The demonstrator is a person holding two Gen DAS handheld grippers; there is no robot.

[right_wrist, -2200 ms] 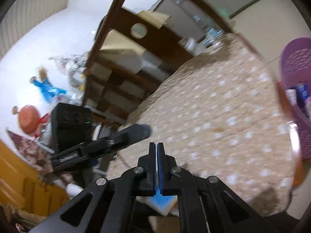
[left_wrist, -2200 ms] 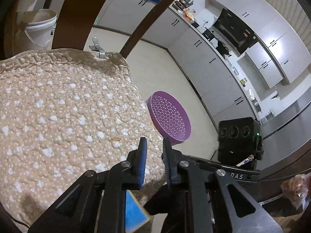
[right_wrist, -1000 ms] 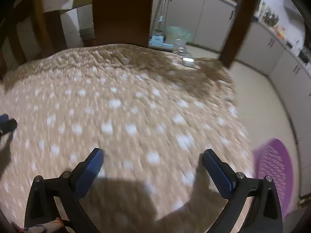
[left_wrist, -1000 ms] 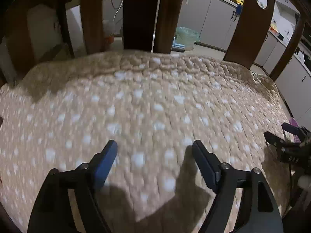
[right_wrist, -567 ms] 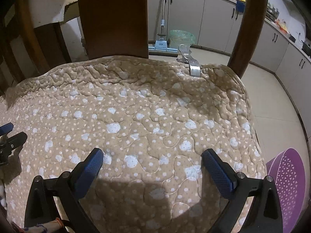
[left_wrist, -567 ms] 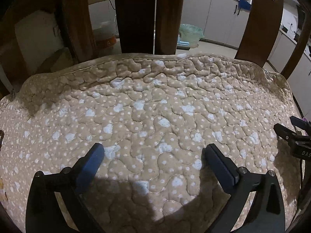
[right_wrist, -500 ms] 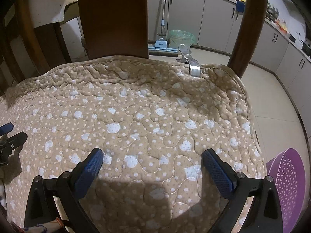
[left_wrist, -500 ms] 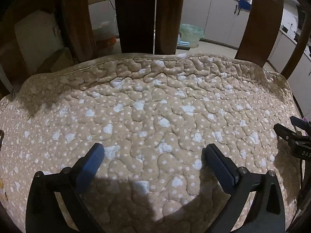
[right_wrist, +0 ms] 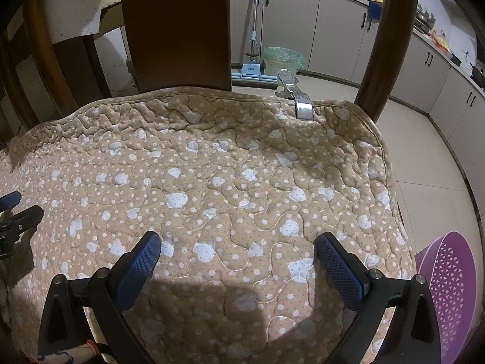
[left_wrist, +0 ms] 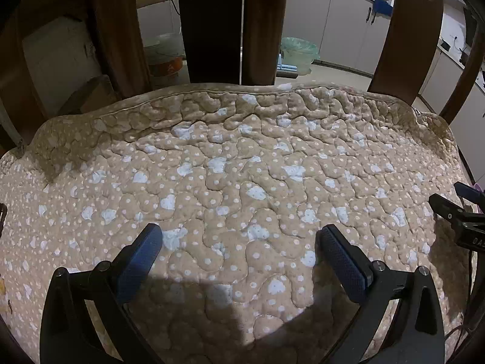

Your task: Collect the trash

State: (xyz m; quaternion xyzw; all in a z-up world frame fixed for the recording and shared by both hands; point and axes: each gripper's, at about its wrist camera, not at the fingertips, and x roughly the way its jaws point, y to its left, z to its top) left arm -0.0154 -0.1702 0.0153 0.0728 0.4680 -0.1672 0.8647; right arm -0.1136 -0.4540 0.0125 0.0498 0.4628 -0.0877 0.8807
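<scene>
My left gripper [left_wrist: 239, 251] is open and empty, low over a beige quilted cushion [left_wrist: 242, 176] with white spots. My right gripper [right_wrist: 239, 257] is also open and empty over the same cushion [right_wrist: 218, 182]. Each gripper shows at the edge of the other's view: the right gripper at the right edge of the left wrist view [left_wrist: 460, 212], the left gripper at the left edge of the right wrist view [right_wrist: 15, 215]. A purple perforated basket [right_wrist: 448, 291] stands on the floor at the lower right. No trash shows on the cushion.
Dark wooden chair-back slats [right_wrist: 175, 27] rise behind the cushion. A metal clip [right_wrist: 300, 97] grips its far edge. Beyond are a green-lined bin [right_wrist: 282, 57], a mop [right_wrist: 254, 69], grey cabinets [right_wrist: 333, 24] and tiled floor [right_wrist: 424, 151].
Since 2.2 s ago both grippers have opened wide and swung round to face the cushion and chair back. Over the last half second nothing has moved.
</scene>
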